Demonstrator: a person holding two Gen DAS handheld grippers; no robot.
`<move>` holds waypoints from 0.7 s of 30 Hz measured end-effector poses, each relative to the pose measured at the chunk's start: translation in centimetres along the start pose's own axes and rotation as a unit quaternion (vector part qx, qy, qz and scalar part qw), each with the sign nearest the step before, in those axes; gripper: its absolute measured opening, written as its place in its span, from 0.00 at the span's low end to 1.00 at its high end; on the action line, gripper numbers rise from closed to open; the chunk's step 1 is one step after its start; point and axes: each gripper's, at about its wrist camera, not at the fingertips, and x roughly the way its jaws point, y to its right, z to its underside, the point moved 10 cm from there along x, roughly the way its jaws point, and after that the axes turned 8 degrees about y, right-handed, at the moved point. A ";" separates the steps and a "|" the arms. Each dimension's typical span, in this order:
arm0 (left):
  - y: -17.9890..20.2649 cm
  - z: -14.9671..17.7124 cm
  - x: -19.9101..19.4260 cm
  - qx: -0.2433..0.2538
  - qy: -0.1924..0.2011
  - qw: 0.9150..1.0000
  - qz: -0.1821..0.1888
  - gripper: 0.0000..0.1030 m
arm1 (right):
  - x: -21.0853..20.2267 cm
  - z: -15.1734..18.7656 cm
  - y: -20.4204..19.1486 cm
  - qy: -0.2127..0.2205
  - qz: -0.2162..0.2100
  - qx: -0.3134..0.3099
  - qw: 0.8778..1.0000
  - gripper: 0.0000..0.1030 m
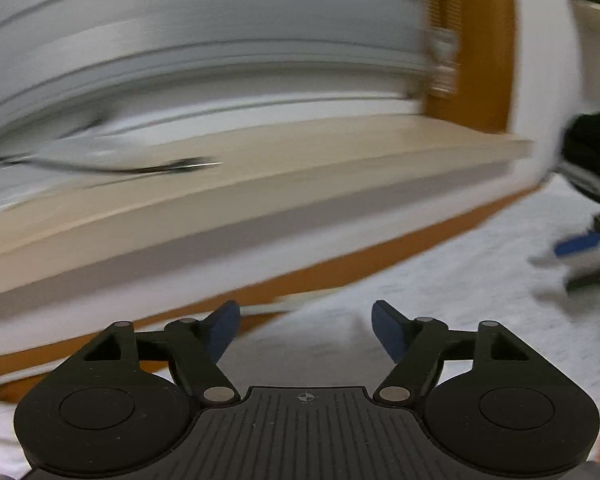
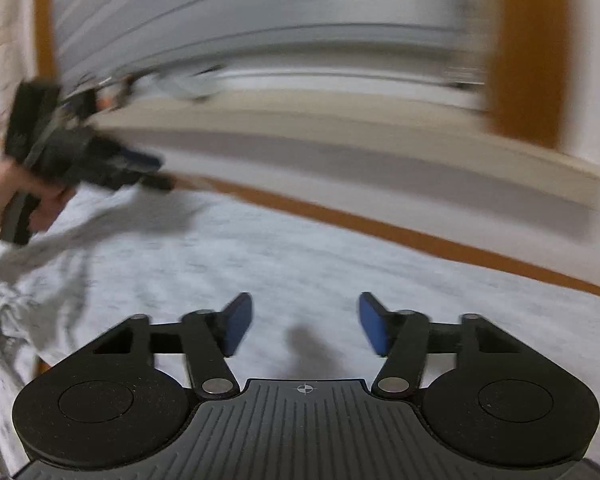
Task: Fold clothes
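While blurred: both views smeared.
Garment (image 2: 260,248): grey, spread flat, unfolded.
Left hand-held gripper (image 1: 306,330): apart, empty.
Right hand-held gripper (image 2: 306,322): apart, empty.
Left: all folds.

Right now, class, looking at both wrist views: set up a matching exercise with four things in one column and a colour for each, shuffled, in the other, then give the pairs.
Things:
1. garment
2. pads
3. trim
4. sill

Colours:
A. orange-brown
B. beige
C. light grey
D. blue

Pairs: 1-C, 2-D, 3-A, 4-B
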 end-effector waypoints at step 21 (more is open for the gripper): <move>10.1 3.6 4.0 0.054 -0.050 0.993 0.093 0.78 | -8.8 8.1 23.7 -0.021 0.253 0.096 0.962 0.44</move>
